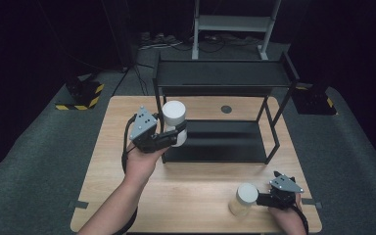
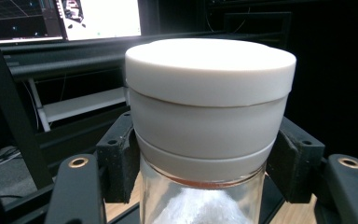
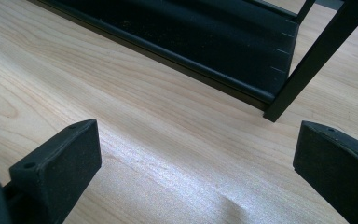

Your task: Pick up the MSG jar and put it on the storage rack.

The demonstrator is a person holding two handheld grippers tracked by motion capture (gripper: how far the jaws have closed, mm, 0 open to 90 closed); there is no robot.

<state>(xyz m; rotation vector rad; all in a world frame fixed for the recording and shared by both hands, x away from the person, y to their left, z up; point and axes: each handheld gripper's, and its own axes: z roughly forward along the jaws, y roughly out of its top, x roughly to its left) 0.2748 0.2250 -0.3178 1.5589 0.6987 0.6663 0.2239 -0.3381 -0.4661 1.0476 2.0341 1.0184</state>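
My left gripper (image 1: 176,132) is shut on a glass jar (image 1: 174,116) with a wide white lid, held upright above the table by the left front post of the black rack (image 1: 220,142). In the left gripper view the jar (image 2: 209,93) sits between the pads (image 2: 116,158), which press on its neck under the lid; white powder shows inside. A second white-lidded jar (image 1: 245,198) stands near the table's front right edge. My right gripper (image 1: 261,199) is just right of it, and in its own view it (image 3: 196,163) is open over bare wood.
The rack has a low shelf (image 3: 191,32) and a top shelf (image 1: 223,73) and takes up the back middle of the wooden table (image 1: 191,196). A small dark round disc (image 1: 226,108) lies behind it. Monitors (image 2: 98,18) glow beyond the rack.
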